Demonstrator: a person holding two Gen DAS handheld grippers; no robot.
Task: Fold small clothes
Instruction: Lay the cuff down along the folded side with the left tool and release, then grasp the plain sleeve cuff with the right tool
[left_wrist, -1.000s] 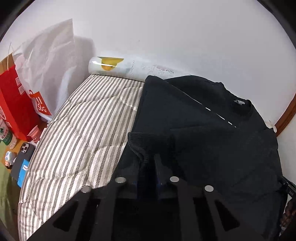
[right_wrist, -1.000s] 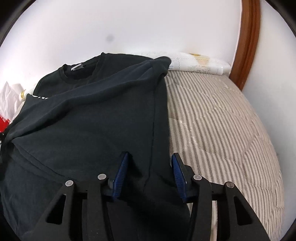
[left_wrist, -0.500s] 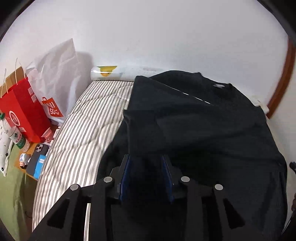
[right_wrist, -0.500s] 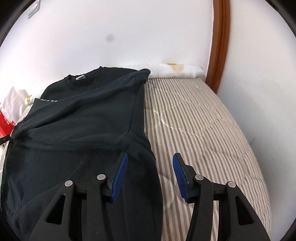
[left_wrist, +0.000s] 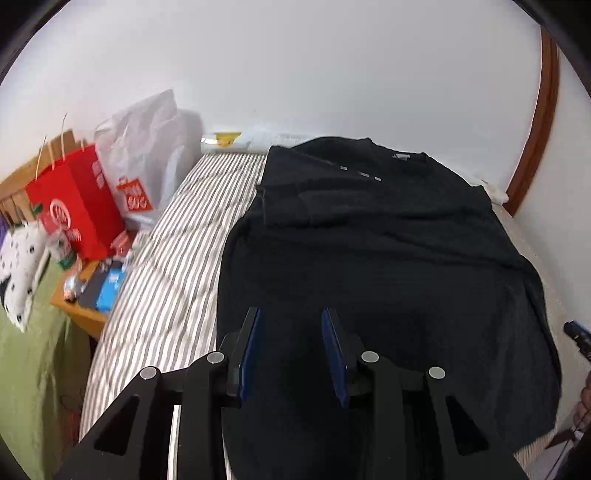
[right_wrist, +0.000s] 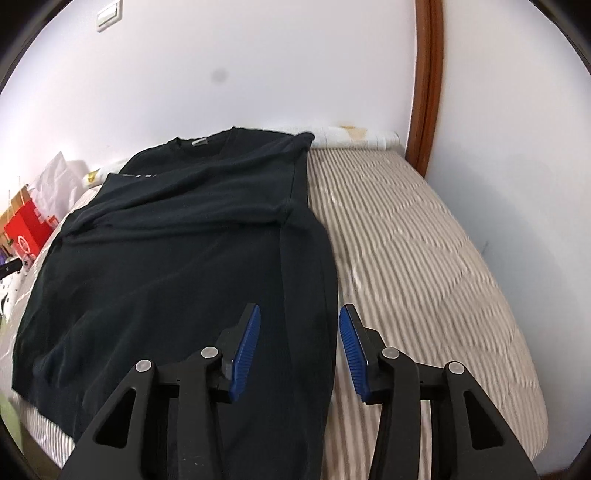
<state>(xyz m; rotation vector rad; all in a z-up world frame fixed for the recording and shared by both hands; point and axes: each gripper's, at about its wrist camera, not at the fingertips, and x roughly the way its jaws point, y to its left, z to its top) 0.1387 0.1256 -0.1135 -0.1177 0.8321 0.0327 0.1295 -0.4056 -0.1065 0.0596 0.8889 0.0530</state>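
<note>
Black shirt (right_wrist: 177, 240) lies spread on the striped bed (right_wrist: 424, 258), collar toward the far wall edge, sleeves folded inward. Left gripper (left_wrist: 291, 347) hovers open above the shirt's near part, gripping nothing. Right gripper (right_wrist: 299, 347) is closing over its right edge, pads clear of the cloth.

Black shirt (left_wrist: 369, 258): near hem runs under the left gripper (left_wrist: 291, 343) and off the bottom edge, so can't see where it ends. Same w/ the right gripper (right_wrist: 299, 343), its frame covers the hem. Striped mattress (right_wrist: 424, 258) smeared by motion blur. Clutter on the side table (left_wrist: 92, 291) too small to name. Red bag (left_wrist: 74, 206) print unreadable.
</note>
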